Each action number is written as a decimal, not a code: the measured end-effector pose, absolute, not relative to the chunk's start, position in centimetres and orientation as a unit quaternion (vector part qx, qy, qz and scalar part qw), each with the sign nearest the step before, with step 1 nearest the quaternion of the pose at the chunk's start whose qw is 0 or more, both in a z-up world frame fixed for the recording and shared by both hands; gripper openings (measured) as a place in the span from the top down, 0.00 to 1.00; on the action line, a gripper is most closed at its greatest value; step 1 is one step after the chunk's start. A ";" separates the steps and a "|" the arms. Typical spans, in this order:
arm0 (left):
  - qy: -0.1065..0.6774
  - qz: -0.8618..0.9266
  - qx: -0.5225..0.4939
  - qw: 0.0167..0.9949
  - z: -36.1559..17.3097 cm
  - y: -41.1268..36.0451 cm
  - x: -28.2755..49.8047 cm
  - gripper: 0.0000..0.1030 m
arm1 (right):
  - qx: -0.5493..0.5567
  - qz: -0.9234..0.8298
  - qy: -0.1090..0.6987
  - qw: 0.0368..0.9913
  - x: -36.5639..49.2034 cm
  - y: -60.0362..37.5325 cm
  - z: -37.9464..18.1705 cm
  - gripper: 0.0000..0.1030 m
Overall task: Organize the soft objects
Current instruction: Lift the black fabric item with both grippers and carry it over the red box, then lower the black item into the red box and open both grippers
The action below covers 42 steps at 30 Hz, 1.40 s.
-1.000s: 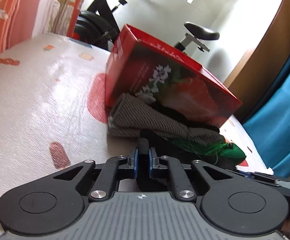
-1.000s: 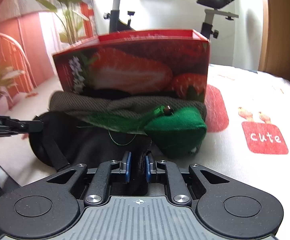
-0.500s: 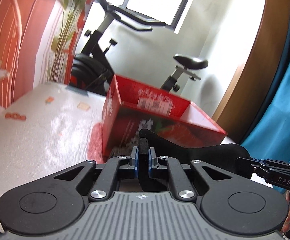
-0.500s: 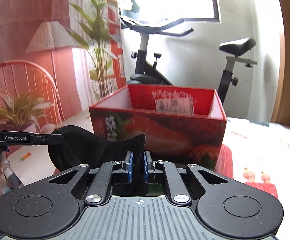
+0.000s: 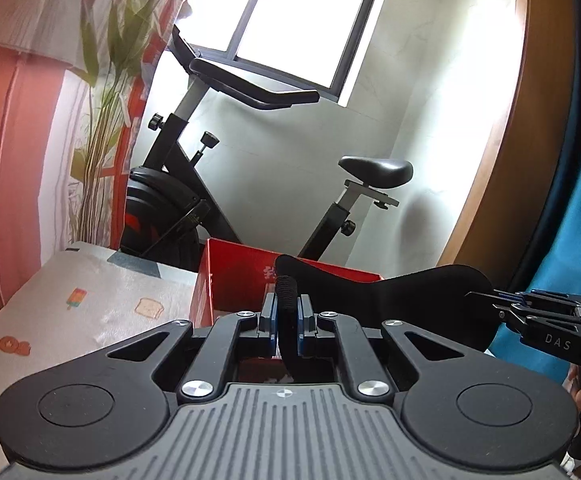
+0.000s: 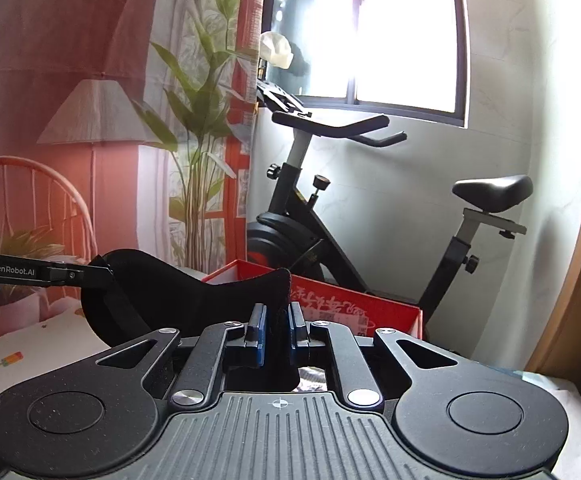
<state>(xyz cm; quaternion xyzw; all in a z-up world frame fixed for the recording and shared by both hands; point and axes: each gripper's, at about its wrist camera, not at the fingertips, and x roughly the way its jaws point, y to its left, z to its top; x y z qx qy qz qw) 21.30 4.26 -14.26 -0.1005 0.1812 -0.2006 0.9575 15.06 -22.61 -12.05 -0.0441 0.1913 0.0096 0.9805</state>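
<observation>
Holding the black soft piece point(image 5: 422, 300) stretched between both tools, up in the air. Left gripper point(image 5: 287, 316) is pinched narrow on one end, its blue pads point(image 5: 268, 320) pressed against a ribbed cuff-like edge at centre frame. Right gripper point(image 6: 277, 330) is pinched narrow on the other end; fabric point(image 6: 194, 300) bunches between its pads.

Key relation: the piece's long axis runs side to side, gripper to gripper. In the left wrist view it spans from frame centre out to the right edge, where the other tool's tip bites it. In the right wrist view it spans from centre to mid left, same story mirrored.

Red box point(image 5: 234, 276) sits lower centre in both views, just behind and below the held fabric, open top facing up. In the right wrist view its rim point(image 6: 354, 300) shows to the right of the pads, printed inner wall visible. So the target lies forward of and below both grippers, roughly equal reach for each; neither is clearly nearer.

My read: next is forward-and-down over the rim, then release. Span looks close to the box opening's width, can't confirm fit. May need to bring the ends together first so it doesn't drape over a wall.

Exercise bike point(image 6: 330, 208) behind the box, table cover point(image 5: 90, 308) at lower left.
</observation>
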 end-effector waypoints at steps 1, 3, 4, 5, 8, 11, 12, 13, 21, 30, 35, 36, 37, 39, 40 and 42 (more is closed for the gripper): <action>0.182 -0.200 -0.095 0.958 -14.1 3.9 22.2 0.90 | -0.048 0.007 0.193 0.980 16.0 -23.0 -12.0 0.90; 0.186 -0.199 -0.086 0.958 -13.9 3.1 23.9 0.90 | -0.059 0.000 0.197 0.979 17.8 -23.7 -12.3 0.90; 0.189 -0.199 -0.081 0.958 -14.0 2.7 24.7 0.90 | -0.062 -0.002 0.201 0.978 18.7 -24.1 -12.6 0.90; 0.195 -0.199 -0.077 0.957 -14.0 2.3 25.6 0.90 | -0.065 -0.006 0.205 0.977 19.6 -24.4 -12.9 0.90; 0.215 -0.198 -0.060 0.955 -14.5 1.0 27.9 0.90 | -0.062 -0.014 0.221 0.973 22.0 -25.5 -14.0 0.90; 0.253 -0.187 -0.052 0.948 -15.8 0.2 30.0 0.90 | -0.047 -0.021 0.248 0.967 24.2 -26.8 -15.8 0.90; 0.266 -0.184 -0.046 0.945 -16.2 -0.2 30.5 0.90 | -0.039 -0.022 0.262 0.964 24.9 -27.2 -16.5 0.90; 0.275 -0.181 -0.038 0.943 -16.6 -0.5 30.8 0.90 | -0.029 -0.022 0.276 0.960 25.5 -27.6 -17.1 0.90; 0.313 -0.154 0.018 0.937 -17.7 -1.8 31.7 0.88 | 0.024 -0.054 0.332 0.941 27.3 -29.4 -20.8 0.84; 0.291 -0.132 0.042 0.947 -16.4 -1.5 30.9 0.39 | 0.040 -0.077 0.313 0.946 25.8 -30.0 -20.1 0.50; 0.275 -0.125 0.057 0.952 -15.3 -1.7 29.5 0.05 | 0.050 -0.080 0.275 0.957 23.7 -29.7 -18.3 0.10; 0.267 -0.119 0.057 0.955 -14.9 -1.7 29.0 0.00 | 0.053 -0.082 0.268 0.959 23.3 -29.6 -18.0 0.06; 0.258 -0.113 0.057 0.958 -14.6 -1.6 28.5 0.00 | 0.056 -0.083 0.261 0.960 22.8 -29.6 -17.6 0.00; 0.249 -0.108 0.061 0.961 -14.0 -1.6 27.6 0.00 | 0.065 -0.078 0.248 0.963 21.9 -29.5 -16.9 0.00; 0.243 -0.108 0.061 0.962 -13.8 -1.6 27.1 0.00 | 0.069 -0.074 0.243 0.965 21.5 -29.4 -16.7 0.00; 0.230 -0.108 0.056 0.966 -13.4 -1.5 26.1 0.00 | 0.081 -0.072 0.238 0.965 20.6 -29.3 -16.3 0.00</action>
